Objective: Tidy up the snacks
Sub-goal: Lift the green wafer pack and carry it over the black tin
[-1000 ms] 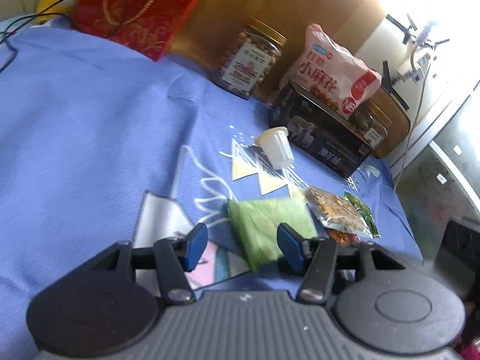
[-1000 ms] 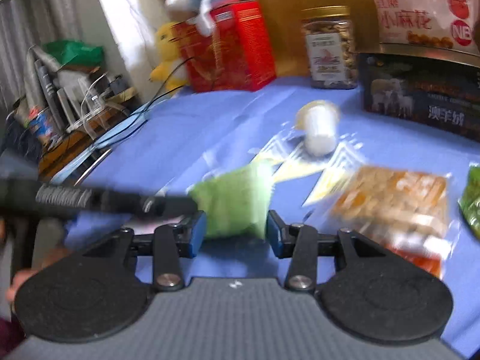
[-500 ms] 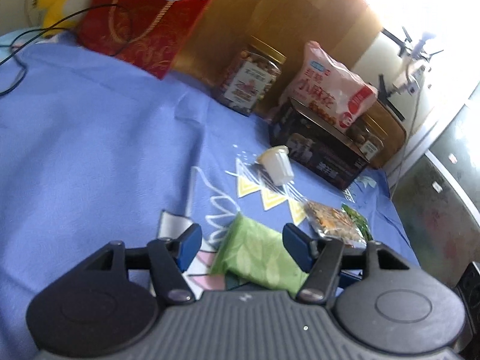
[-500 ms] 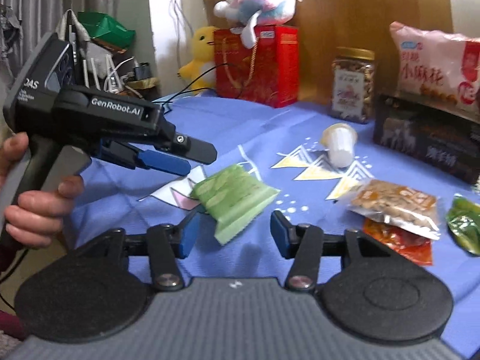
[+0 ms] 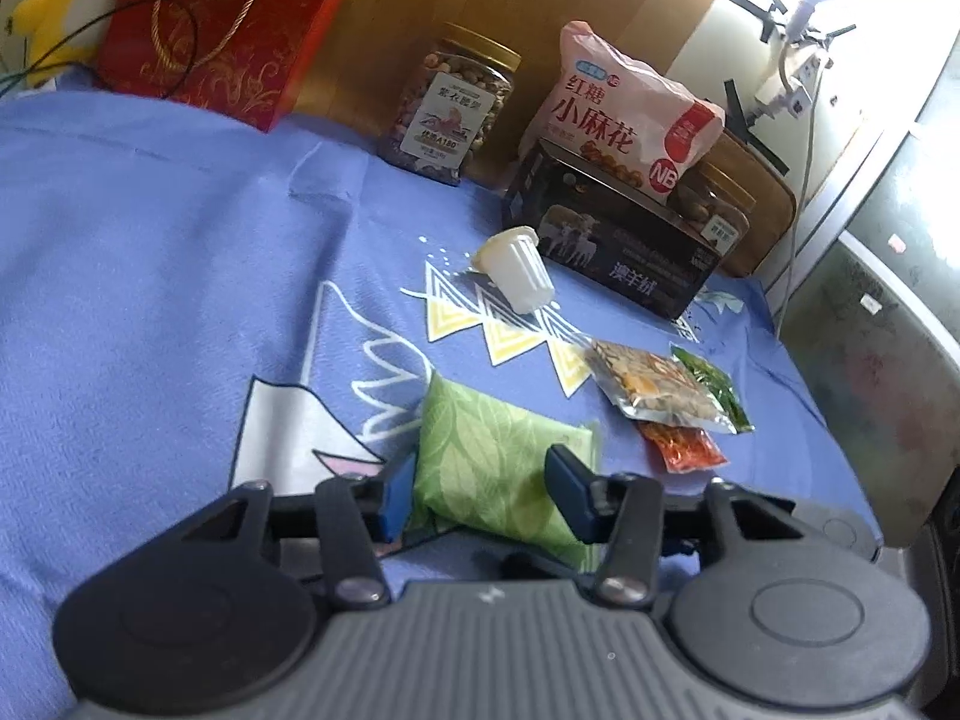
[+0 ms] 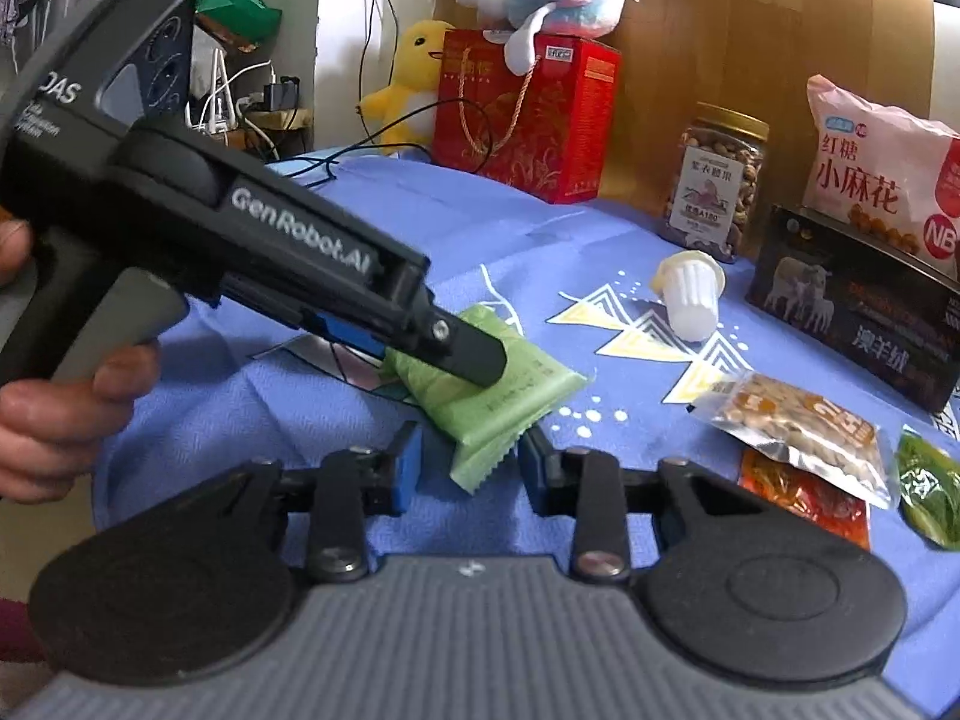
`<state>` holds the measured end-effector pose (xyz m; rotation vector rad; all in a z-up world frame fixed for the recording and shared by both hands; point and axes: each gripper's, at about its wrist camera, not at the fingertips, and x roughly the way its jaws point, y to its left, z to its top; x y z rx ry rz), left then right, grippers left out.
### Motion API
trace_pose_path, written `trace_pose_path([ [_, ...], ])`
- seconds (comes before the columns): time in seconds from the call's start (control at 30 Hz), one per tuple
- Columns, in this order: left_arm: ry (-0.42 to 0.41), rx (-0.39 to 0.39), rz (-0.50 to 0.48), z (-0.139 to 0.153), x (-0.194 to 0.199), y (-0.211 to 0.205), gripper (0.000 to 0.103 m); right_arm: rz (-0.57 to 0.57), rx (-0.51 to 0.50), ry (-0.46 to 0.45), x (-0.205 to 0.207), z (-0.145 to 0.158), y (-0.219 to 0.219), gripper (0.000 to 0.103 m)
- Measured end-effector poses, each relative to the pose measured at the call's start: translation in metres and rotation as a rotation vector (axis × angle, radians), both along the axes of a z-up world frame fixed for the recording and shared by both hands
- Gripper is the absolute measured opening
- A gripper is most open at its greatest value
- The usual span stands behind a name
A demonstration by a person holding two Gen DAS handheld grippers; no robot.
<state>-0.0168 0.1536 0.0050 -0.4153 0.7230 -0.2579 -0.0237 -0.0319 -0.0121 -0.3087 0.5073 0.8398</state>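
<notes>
Green packet (image 5: pixel 492 468) low centre of frame, left gripper (image 5: pixel 486 495) just closing, pinching it, right gripper (image 6: pixel 468 468) narrowing around its crimped corner, contact unclear, blue cloth (image 5: pixel 150 276) beneath.

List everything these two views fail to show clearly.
- Red sachet: both views, mostly under the nut packet.
- Second jar: left wrist view, behind the black box and pink bag; label too small to read.
- Green sachet: right wrist view, cut off by the right edge.
- Yellow toy: left wrist view, partly behind the red bag and cut off by the edge.
</notes>
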Motion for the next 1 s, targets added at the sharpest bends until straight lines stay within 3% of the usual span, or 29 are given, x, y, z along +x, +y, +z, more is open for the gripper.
trace_pose_path([
  [0.13, 0.003, -0.005, -0.033, 0.000, 0.001, -0.012, 0.046, -0.021, -0.004, -0.023, 0.000, 0.002, -0.006, 0.037],
  [0.3, 0.005, 0.012, -0.098, 0.001, 0.004, -0.034, 0.046, -0.048, 0.019, 0.015, 0.002, 0.004, -0.030, 0.038],
  [0.57, 0.023, 0.056, -0.250, 0.005, 0.007, -0.088, 0.048, -0.112, 0.066, 0.006, -0.015, 0.001, -0.082, 0.038],
  [0.83, 0.024, 0.138, -0.434, 0.006, 0.022, -0.171, 0.051, -0.289, 0.123, 0.018, -0.022, -0.003, -0.146, 0.040],
  [1.0, 0.016, 0.172, -0.493, 0.005, 0.027, -0.204, 0.056, -0.386, 0.162, 0.024, -0.022, -0.007, -0.179, 0.040],
])
